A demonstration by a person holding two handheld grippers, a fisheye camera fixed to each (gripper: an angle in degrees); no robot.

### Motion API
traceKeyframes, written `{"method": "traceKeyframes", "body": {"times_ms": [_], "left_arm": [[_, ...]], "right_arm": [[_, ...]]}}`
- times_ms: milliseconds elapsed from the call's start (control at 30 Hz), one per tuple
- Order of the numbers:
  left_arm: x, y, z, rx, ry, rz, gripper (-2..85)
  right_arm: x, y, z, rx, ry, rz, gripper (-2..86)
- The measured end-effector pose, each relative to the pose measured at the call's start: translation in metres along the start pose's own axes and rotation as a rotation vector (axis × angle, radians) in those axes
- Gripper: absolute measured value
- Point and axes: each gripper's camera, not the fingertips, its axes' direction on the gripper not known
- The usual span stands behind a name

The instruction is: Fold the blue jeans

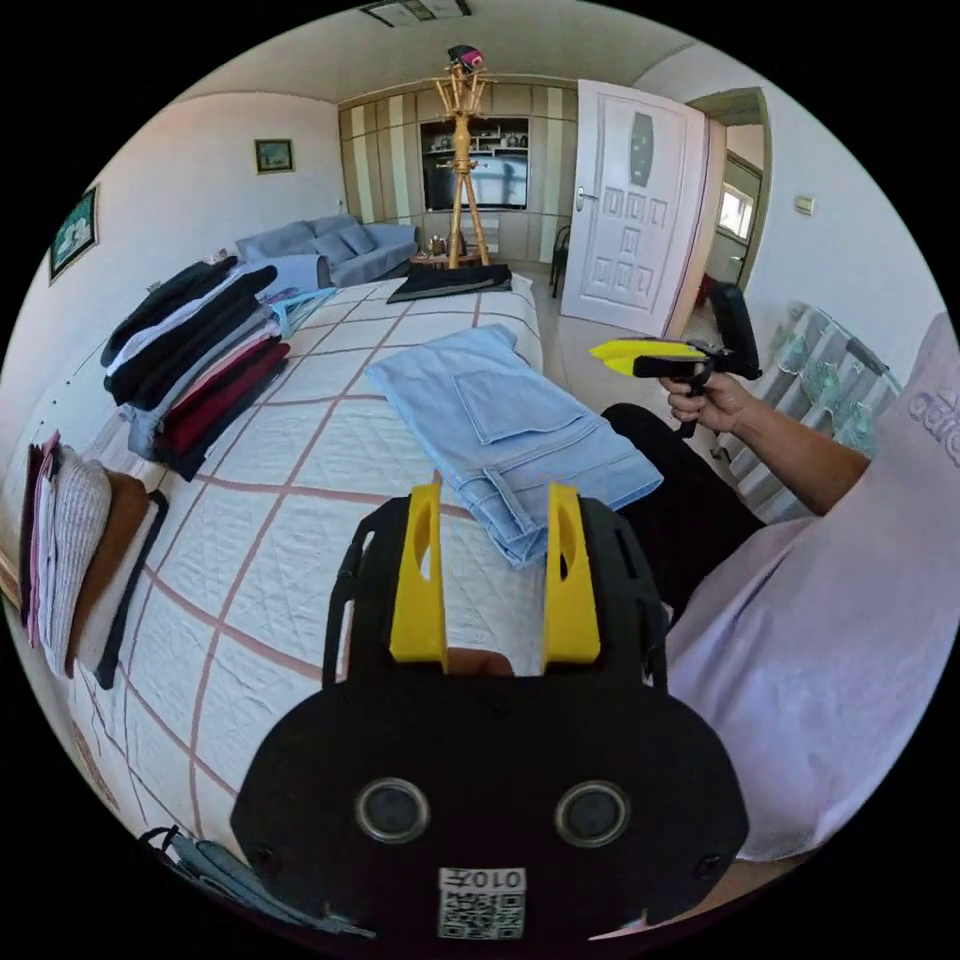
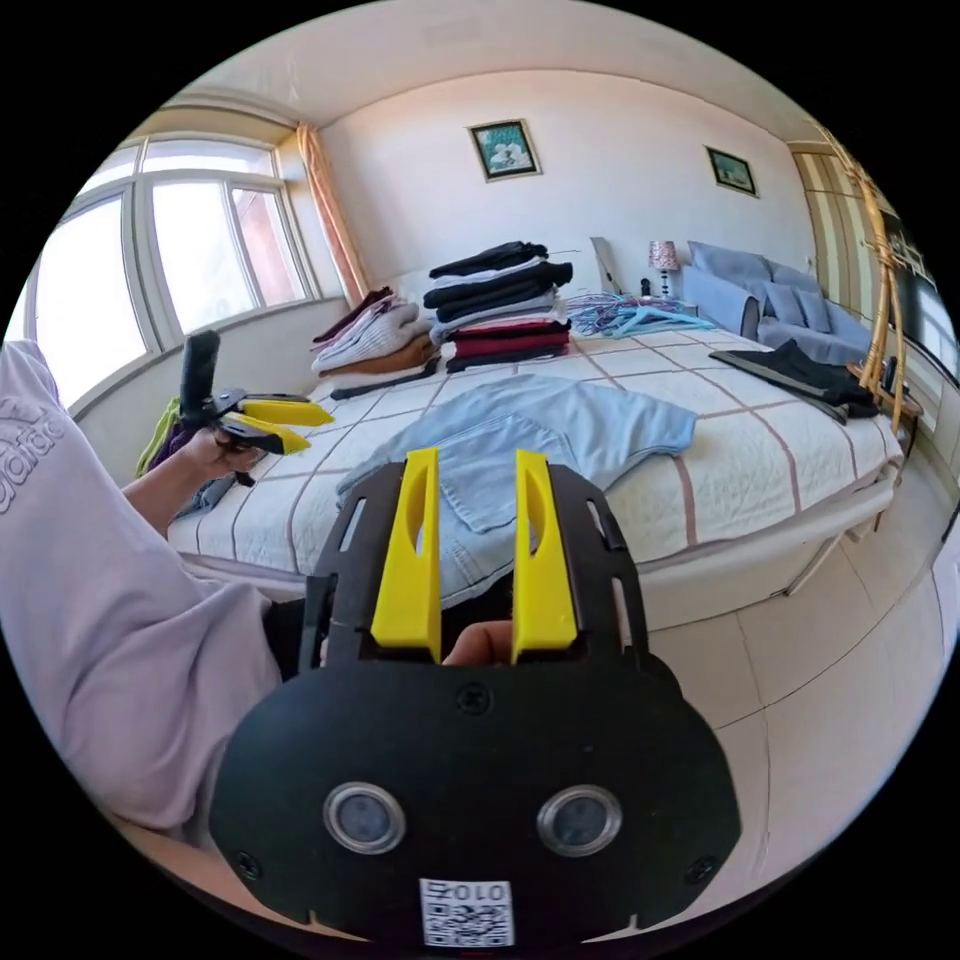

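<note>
Light blue jeans point(image 1: 500, 420) lie folded flat on the quilted bed point(image 1: 300, 520), close to its near edge, with a back pocket facing up. My left gripper point(image 1: 493, 495) hovers open just short of the jeans' waistband end, its yellow jaws apart with nothing between them. A hand holds my right gripper point(image 1: 605, 352) in the air beyond the bed's edge, off the jeans. In the right gripper view, the right gripper point(image 2: 476, 458) is open and points at the jeans point(image 2: 520, 430) from the bedside. The left gripper point(image 2: 315, 427) is raised there, with its jaws apart.
Stacks of folded clothes point(image 1: 195, 350) line the far side of the bed. A dark garment point(image 1: 450, 282) lies at the bed's end, and hangers point(image 2: 630, 315) lie near the stacks. A person in a pale lilac shirt point(image 1: 830, 640) is at the bedside. Tiled floor point(image 2: 830, 680), a coat stand point(image 1: 462, 150) and a white door point(image 1: 630, 210) are beyond.
</note>
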Motion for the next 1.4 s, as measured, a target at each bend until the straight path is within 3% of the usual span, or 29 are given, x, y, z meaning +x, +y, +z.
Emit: {"method": "traceKeyframes", "body": {"times_ms": [300, 633, 900, 1133, 1267, 1400], "left_arm": [[0.117, -0.001, 0.013, -0.065, -0.239, 0.395, 16.1], [0.180, 0.015, 0.017, -0.139, -0.349, 0.575, 15.7], [0.215, 0.011, 0.029, -0.149, -0.454, 0.751, 13.3], [0.200, -0.006, 0.009, -0.155, -0.339, 0.702, 7.2], [0.161, -0.030, -0.032, -0.042, -0.172, 0.515, 3.7], [0.130, -0.051, -0.045, -0.013, -0.120, 0.385, 2.0]], "right_arm": [[-0.038, -0.010, -0.026, -0.032, -0.003, -0.064, 12.3], [-0.068, -0.021, -0.021, -0.118, 0.022, -0.164, 12.6], [-0.082, -0.022, -0.036, -0.053, -0.041, -0.119, 12.6], [-0.107, -0.024, -0.050, -0.089, 0.017, -0.163, 12.8], [-0.126, -0.023, -0.049, -0.130, 0.050, -0.209, 13.3], [-0.154, -0.028, -0.047, -0.147, 0.121, -0.274, 14.2]]}}
